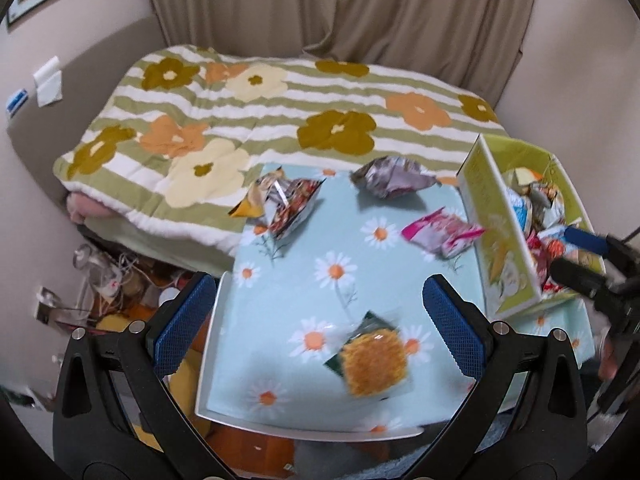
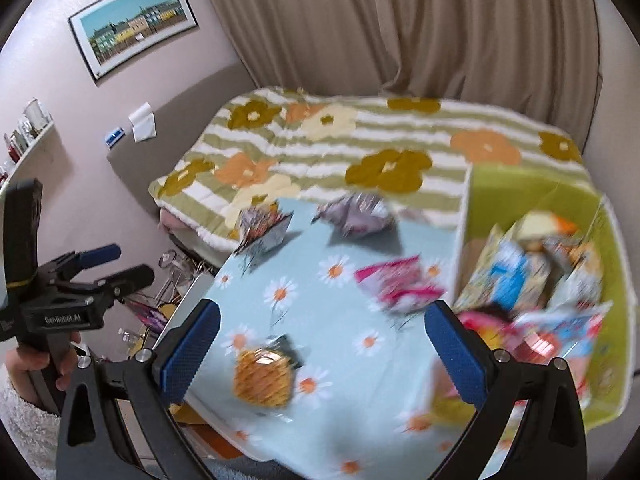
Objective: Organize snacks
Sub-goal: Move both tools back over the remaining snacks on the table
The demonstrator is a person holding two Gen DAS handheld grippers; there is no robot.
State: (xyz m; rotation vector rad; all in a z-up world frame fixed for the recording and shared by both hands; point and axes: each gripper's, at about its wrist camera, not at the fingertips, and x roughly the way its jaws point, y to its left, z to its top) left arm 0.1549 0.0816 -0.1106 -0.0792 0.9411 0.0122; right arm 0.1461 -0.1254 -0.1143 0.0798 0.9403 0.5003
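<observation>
Four snack packets lie loose on the daisy-print table (image 1: 280, 320). An orange noodle packet (image 1: 372, 364) (image 2: 264, 376) is nearest, just below and between the open fingers of my left gripper (image 1: 318, 320). A pink packet (image 1: 440, 234) (image 2: 396, 288) lies beside the green box (image 1: 500, 220) (image 2: 520, 184), which holds several snacks. A silver-purple packet (image 1: 390, 178) (image 2: 356, 216) and a red-silver packet (image 1: 288, 204) (image 2: 264, 228) rest at the far edge. My right gripper (image 2: 322, 346) (image 1: 576, 258) is open and empty, hovering at the box's near-left corner. The left gripper (image 2: 124, 263) shows at the left, held by a hand.
A bed with a floral striped quilt (image 1: 240, 112) butts against the table's far side, with curtains (image 1: 340, 8) behind. Cables and clutter (image 1: 108, 280) fill the floor left of the table. A framed picture (image 2: 132, 24) and a shelf (image 2: 24, 136) are on the left wall.
</observation>
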